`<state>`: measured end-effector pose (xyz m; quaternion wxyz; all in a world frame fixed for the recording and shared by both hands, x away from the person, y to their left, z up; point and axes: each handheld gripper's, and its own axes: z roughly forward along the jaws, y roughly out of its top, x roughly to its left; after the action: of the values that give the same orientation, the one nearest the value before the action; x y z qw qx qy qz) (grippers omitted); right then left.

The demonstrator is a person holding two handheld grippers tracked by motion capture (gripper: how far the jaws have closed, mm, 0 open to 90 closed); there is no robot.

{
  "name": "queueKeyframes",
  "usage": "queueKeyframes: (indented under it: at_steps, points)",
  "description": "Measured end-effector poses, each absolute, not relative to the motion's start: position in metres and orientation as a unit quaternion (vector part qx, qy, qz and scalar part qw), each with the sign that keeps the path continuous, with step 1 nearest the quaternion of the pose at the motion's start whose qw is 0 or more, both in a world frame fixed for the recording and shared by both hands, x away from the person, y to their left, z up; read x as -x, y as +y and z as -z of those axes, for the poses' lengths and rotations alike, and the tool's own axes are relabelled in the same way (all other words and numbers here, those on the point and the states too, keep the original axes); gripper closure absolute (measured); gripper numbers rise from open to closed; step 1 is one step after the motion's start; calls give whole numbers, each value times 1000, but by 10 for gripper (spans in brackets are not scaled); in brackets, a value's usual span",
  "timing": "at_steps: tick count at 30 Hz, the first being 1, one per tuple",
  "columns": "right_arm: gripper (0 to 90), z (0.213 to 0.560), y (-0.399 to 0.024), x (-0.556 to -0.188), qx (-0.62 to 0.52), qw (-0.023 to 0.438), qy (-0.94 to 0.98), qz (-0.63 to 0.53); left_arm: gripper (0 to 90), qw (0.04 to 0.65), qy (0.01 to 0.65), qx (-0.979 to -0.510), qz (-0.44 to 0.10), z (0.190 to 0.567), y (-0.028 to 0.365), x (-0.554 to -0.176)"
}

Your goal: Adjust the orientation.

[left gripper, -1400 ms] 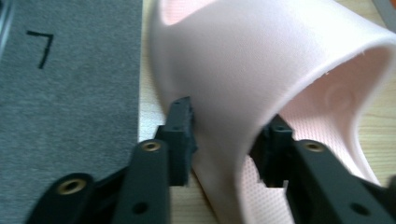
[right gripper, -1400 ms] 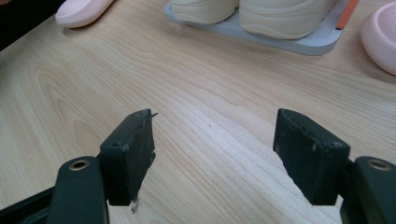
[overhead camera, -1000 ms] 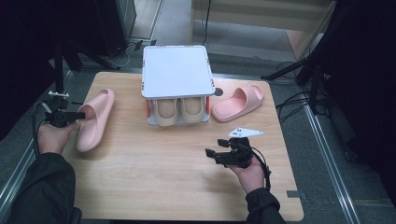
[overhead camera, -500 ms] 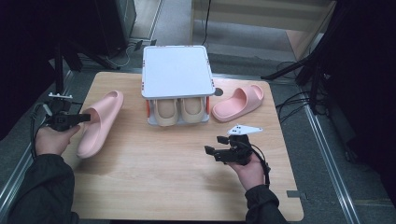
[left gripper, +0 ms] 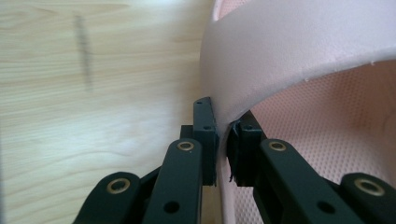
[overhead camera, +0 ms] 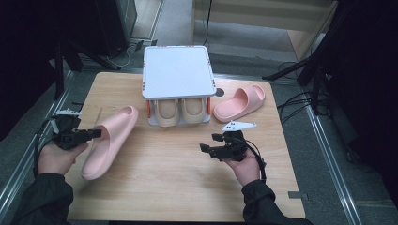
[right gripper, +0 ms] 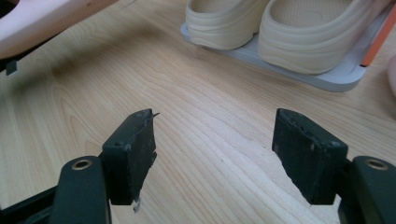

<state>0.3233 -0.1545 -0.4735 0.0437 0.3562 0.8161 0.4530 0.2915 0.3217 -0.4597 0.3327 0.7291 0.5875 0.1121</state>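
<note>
Left gripper (overhead camera: 91, 134) fingers pinch pink slipper (overhead camera: 110, 140) strap; right gripper (overhead camera: 210, 142) gapes.

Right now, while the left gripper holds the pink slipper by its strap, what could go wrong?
1. The left gripper pinches only the thin edge of the strap of the pink slipper, so the slipper may slip out or swing.
2. The slipper hangs tilted over the table; its low end could drag on the wood.
3. The shoe rack already holds two beige slippers below, so the pink one might bump them.
</note>
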Motion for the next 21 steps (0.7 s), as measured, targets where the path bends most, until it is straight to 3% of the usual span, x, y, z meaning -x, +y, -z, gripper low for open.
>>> queueKeyframes:
  at_steps: [21]
  points:
    - [305, 473, -151, -323, -362, 38, 815, -451, 813, 319, 487, -811, -60, 477, 215, -293]
